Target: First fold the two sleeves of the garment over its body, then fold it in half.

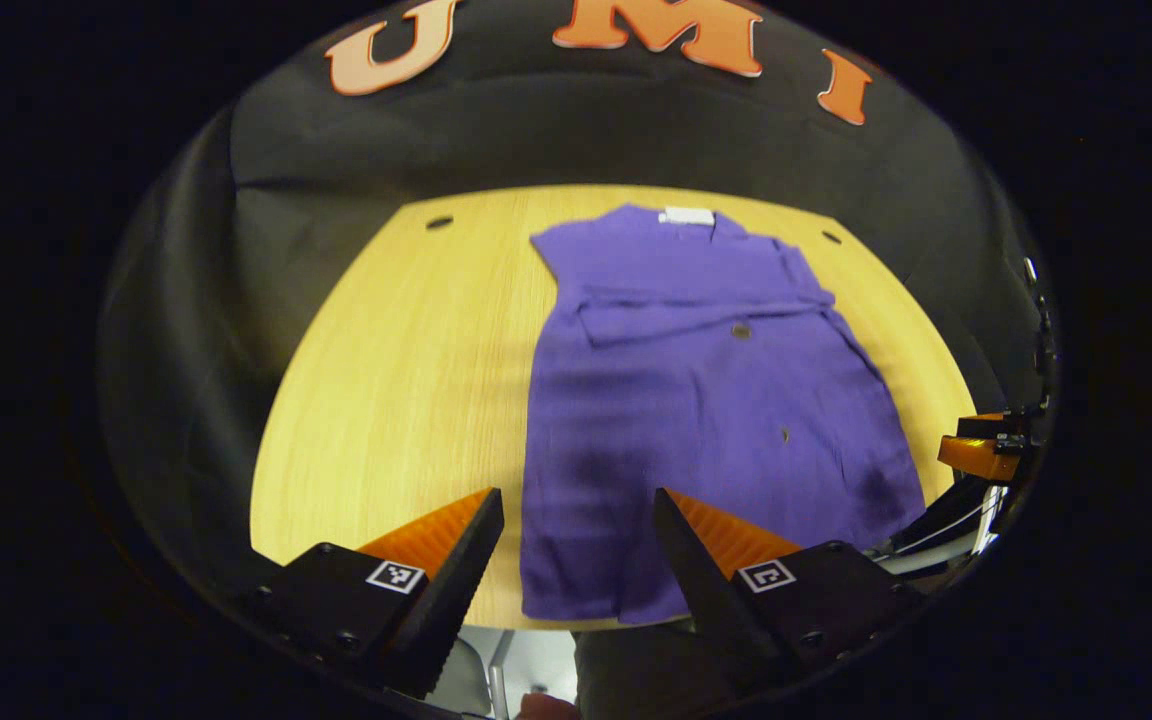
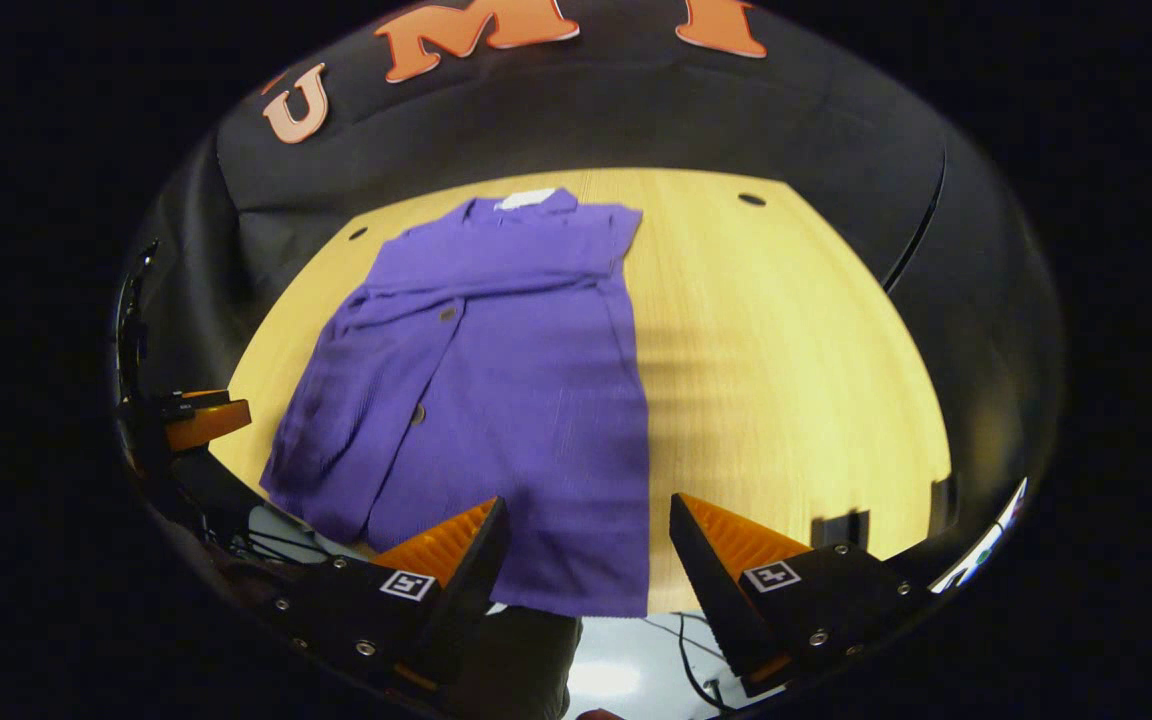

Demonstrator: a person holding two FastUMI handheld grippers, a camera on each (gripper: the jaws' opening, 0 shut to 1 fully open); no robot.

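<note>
Garment (image 1: 706,400) hem lies between, beyond both grippers' spread fingers (image 1: 466,560).

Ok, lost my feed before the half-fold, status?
Both claws, left and right, open over the near hem. Purple shirt flat, sleeves folded in. Nothing in the way.

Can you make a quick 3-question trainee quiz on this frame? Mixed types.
1. True or false: the left gripper is shut on the purple garment.
2. The white tag sits at the garment's: A) near hem B) far collar end C) sleeve cuff.
3. Fill in: both sleeves lie folded over the garment's ____ on the wooden table.

Key: 1 false, its fingers stand apart above the hem; 2 B; 3 body.
</note>
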